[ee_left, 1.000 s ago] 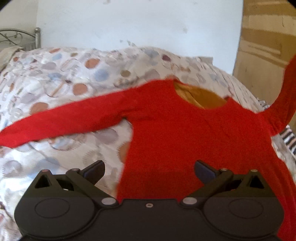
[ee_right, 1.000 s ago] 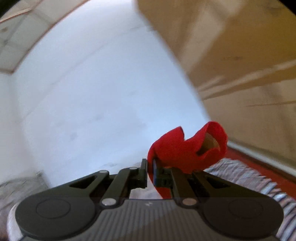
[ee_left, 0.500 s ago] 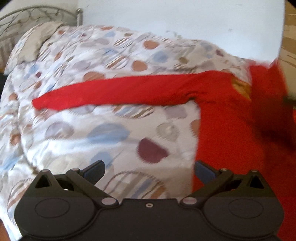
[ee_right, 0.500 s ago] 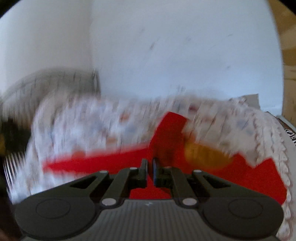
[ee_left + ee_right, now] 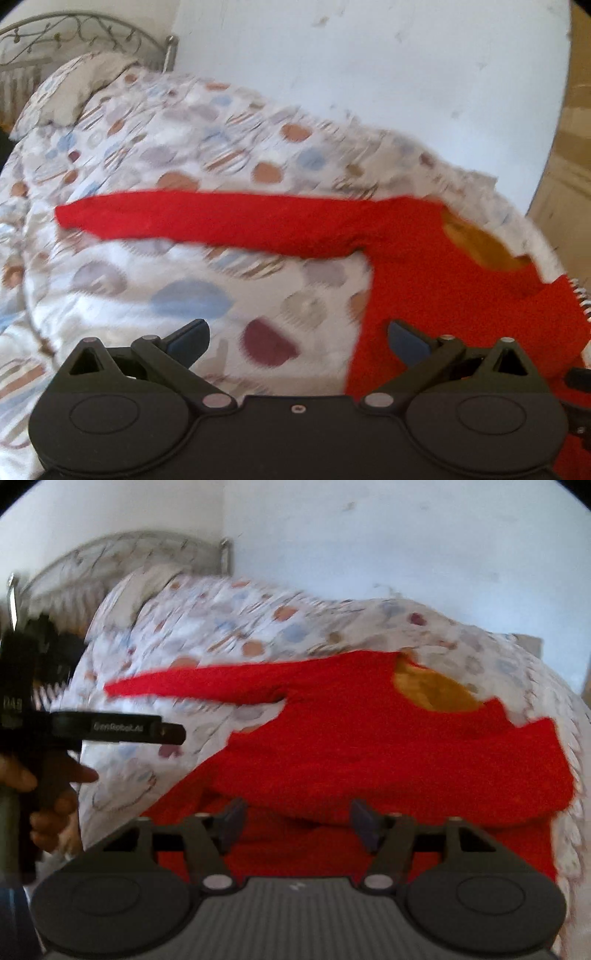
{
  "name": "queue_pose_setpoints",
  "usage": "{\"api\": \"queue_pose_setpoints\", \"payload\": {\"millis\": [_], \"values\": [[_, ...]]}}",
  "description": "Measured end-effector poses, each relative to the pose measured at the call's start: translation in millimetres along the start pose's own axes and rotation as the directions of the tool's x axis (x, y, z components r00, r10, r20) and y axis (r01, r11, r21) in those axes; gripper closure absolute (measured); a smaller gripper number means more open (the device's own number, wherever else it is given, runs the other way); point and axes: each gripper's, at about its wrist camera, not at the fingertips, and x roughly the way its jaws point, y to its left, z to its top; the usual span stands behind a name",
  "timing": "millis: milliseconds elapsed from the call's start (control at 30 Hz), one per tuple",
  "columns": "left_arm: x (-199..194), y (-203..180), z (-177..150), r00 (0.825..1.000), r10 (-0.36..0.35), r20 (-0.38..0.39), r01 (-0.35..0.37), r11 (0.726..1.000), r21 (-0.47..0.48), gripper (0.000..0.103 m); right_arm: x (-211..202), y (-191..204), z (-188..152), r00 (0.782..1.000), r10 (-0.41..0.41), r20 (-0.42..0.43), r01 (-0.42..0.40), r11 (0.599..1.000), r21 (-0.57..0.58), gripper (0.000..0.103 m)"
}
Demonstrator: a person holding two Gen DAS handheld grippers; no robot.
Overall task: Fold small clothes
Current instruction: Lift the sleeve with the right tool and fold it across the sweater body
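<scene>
1. A bed (image 5: 155, 280) with a circle-patterned cover stands against a white wall (image 5: 406, 74).
2. Nearest, the left tool (image 5: 297, 338) hangs with its jaws wide apart and nothing between them.
3. The right tool (image 5: 297, 821) has just been opening its jaws, now apart over red cloth, gripping nothing.
4. Beyond, the red sweater (image 5: 388, 738) lies flat toward the bed's right edge, one sleeve (image 5: 207, 221) stretched left.
5. A metal headboard (image 5: 74, 33) stands at the far left corner.

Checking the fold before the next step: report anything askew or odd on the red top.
The red top lies lopsided on the patterned bedspread: its right sleeve is folded across the body, while the left sleeve stretches straight out, unfolded. No tear or stain shows, though both views are blurred.
</scene>
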Motion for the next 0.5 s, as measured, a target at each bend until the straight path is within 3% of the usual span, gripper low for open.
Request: {"api": "queue_pose_setpoints", "payload": {"millis": [33,100,133,233,367,500], "values": [[4,-6,1,1.000,-0.017,0.006,0.017,1.000,0.003,0.001,-4,-12,3,1.000,-0.008,0.012,0.008,1.000,0.029,0.015],[17,-20,2,0.998,-0.055,-0.005,0.055,0.998,0.029,0.000,-11,-38,8,0.997,-0.050,0.053,0.045,0.995,0.090,0.002],[24,-27,1,0.998,-0.065,-0.012,0.066,0.997,0.043,0.001,-13,-53,11,0.995,-0.081,0.067,0.072,0.990,0.118,0.001],[47,-47,-9,0.997,-0.065,-0.052,0.069,0.994,0.081,0.001,-5,-109,26,0.984,-0.158,0.087,0.137,0.966,0.217,0.001],[59,-61,-21,0.996,-0.028,-0.086,0.038,0.992,0.117,0.001,34,-204,52,0.962,-0.270,0.047,0.231,0.890,0.393,0.003],[57,-60,-29,0.997,-0.023,-0.073,0.032,0.990,0.134,0.001,77,-276,65,0.979,-0.204,-0.015,0.177,0.808,0.562,0.014]]}}
